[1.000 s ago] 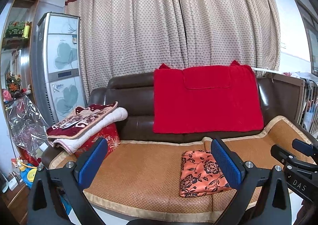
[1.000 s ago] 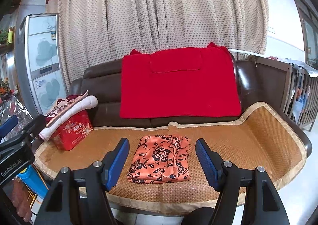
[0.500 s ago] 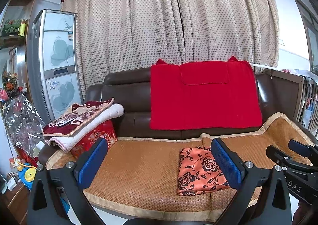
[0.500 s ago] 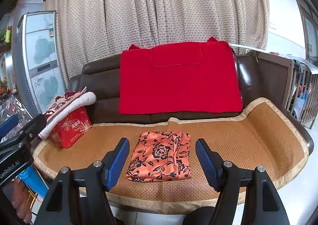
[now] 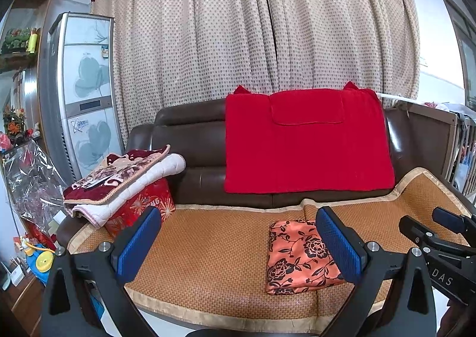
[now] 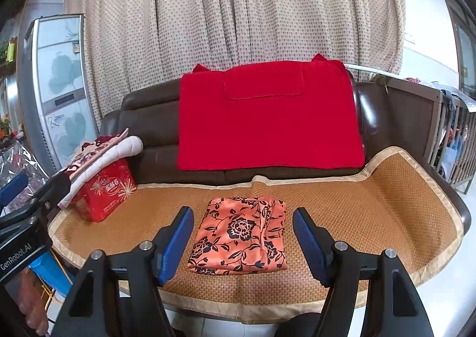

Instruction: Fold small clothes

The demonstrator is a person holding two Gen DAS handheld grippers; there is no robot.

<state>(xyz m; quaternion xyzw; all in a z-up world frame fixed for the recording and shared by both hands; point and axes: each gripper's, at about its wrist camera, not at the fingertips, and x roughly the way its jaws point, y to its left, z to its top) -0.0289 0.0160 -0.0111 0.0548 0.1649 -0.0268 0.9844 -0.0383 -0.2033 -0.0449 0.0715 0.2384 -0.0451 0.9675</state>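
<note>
An orange garment with black flowers (image 6: 242, 238) lies folded into a rectangle on the woven sofa mat (image 6: 372, 206); it also shows in the left wrist view (image 5: 297, 256). My left gripper (image 5: 238, 244) is open and empty, held back from the sofa's front edge, left of the garment. My right gripper (image 6: 242, 244) is open and empty, back from the sofa, with the garment seen between its blue pads. The right gripper's side shows in the left wrist view (image 5: 440, 236).
A red cloth (image 6: 267, 117) hangs over the brown sofa back. A red box (image 6: 104, 191) with folded blankets (image 5: 119, 179) on top stands at the sofa's left end. A cabinet (image 5: 83, 93) and curtain stand behind. A wooden crib (image 6: 446, 134) is to the right.
Both grippers have drawn slightly back and tilted, so the sofa sits a little lower in both views. The folded garment has not moved. Both grippers stay open.
</note>
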